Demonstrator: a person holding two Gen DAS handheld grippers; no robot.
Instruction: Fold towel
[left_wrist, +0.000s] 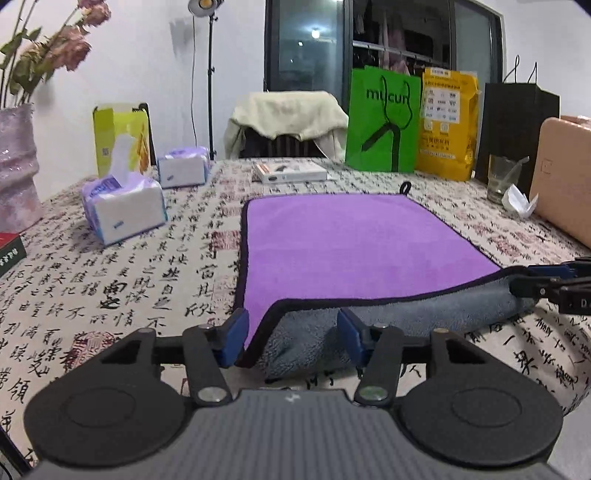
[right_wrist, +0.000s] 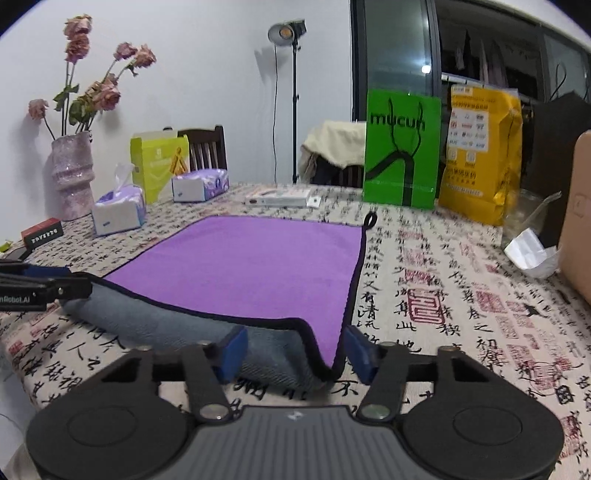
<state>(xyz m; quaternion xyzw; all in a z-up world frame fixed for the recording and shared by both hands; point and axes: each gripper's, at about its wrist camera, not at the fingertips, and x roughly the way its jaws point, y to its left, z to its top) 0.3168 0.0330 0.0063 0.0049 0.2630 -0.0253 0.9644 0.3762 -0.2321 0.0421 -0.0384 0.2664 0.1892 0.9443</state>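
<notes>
A purple towel (left_wrist: 354, 240) with a grey underside and dark trim lies flat on the table; it also shows in the right wrist view (right_wrist: 258, 266). Its near edge is raised and curled, showing the grey side (left_wrist: 406, 314). My left gripper (left_wrist: 291, 332) is open, its blue pads on either side of the near left corner. My right gripper (right_wrist: 295, 347) is open, its pads on either side of the near right corner. Each gripper shows at the edge of the other's view, the right (left_wrist: 554, 284) and the left (right_wrist: 44, 284), at the towel's edge.
The table has a calligraphy-print cloth (left_wrist: 110, 280). Tissue packs (left_wrist: 122, 206), a vase (right_wrist: 72, 173), a flat box (left_wrist: 291, 171), a green bag (left_wrist: 384, 122), a yellow bag (left_wrist: 448, 125), a glass (left_wrist: 502, 177) and a tan box (left_wrist: 565, 173) ring the towel.
</notes>
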